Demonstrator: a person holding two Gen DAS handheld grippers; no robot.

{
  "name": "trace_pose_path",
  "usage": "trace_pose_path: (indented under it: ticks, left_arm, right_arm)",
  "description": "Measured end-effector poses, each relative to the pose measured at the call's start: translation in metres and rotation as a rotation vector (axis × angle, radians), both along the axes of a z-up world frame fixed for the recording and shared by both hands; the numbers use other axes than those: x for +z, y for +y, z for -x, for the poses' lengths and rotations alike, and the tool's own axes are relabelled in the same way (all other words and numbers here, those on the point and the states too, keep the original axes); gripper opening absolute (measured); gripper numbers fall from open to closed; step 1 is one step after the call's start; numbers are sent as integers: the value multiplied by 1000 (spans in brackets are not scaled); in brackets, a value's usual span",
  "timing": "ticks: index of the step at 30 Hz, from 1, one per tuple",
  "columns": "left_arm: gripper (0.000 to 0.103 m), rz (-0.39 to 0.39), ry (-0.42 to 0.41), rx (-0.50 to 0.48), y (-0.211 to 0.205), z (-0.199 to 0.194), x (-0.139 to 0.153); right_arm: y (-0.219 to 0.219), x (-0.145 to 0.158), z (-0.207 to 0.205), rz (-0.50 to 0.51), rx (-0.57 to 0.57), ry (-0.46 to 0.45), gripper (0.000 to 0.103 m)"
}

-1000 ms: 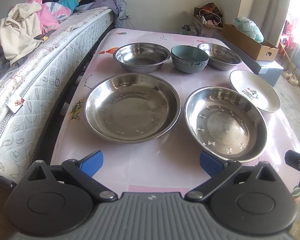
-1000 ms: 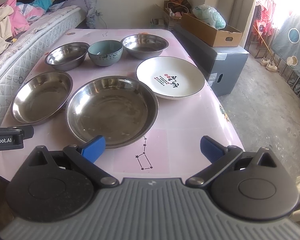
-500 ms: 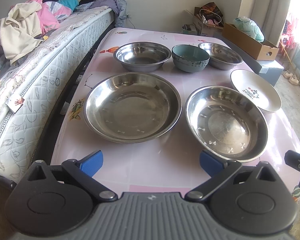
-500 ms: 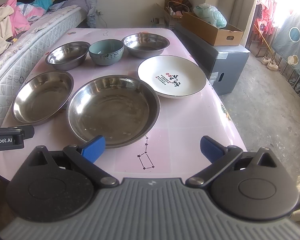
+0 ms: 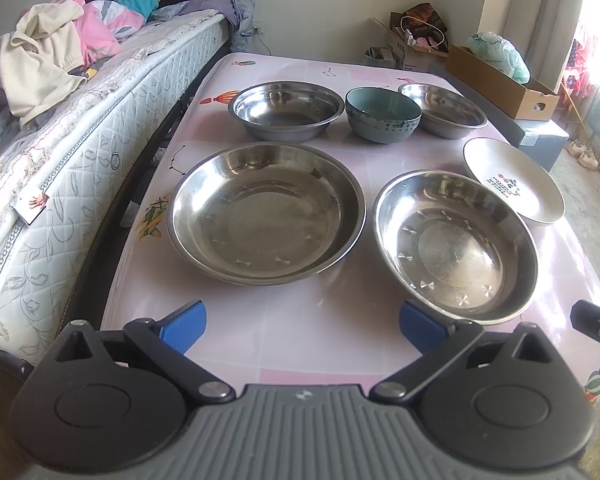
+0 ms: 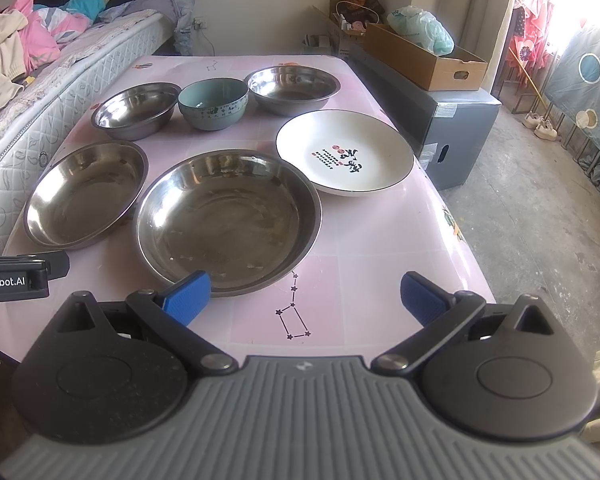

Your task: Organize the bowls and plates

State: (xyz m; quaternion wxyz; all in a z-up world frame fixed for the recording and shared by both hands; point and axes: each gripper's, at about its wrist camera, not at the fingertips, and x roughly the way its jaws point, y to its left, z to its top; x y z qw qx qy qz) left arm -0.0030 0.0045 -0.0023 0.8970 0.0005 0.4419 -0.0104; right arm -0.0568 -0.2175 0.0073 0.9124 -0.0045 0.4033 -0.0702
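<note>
Both tools are wide apart and hold nothing. The left hand-held gripper (image 5: 302,326) hangs over the near edge of the pink counter (image 5: 300,344). The right hand-held gripper (image 6: 306,294) does the same, further to the right.

Right in front of the left hand-held gripper, a little to its left, sits a big steel plate (image 5: 266,212). A second big steel plate (image 5: 456,242) sits ahead and to its right. That second plate is very close to the right hand-held gripper, whose left finger (image 6: 188,292) shows in front of its near rim. I cannot tell if they touch.

The white plate (image 6: 344,152) lies ahead of the right hand-held gripper and a bit to its right, just beside the second steel plate. So the right hand-held gripper is nearer to it.

Far ahead stand three bowls in a row: a steel bowl (image 5: 286,110), a blue-green bowl (image 5: 382,114) and another steel bowl (image 5: 442,110).

All the dishes are round, so there is no long side to line up with. I think nothing is stacked yet.
</note>
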Motion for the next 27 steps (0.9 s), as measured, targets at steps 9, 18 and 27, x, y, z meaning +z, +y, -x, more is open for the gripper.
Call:
trace_pose_path:
  ticks: [9, 18, 27]
  left_arm:
    - [103, 0, 1, 0, 0, 0, 0]
    - [103, 3, 20, -1, 2, -6, -9]
    - [103, 20, -24, 31, 31, -38, 6]
  right_arm:
    - [1, 0, 0, -2, 0, 0, 102]
    - [6, -3, -1, -4, 0, 5, 102]
    - [-3, -1, -16, -4, 9, -57, 102]
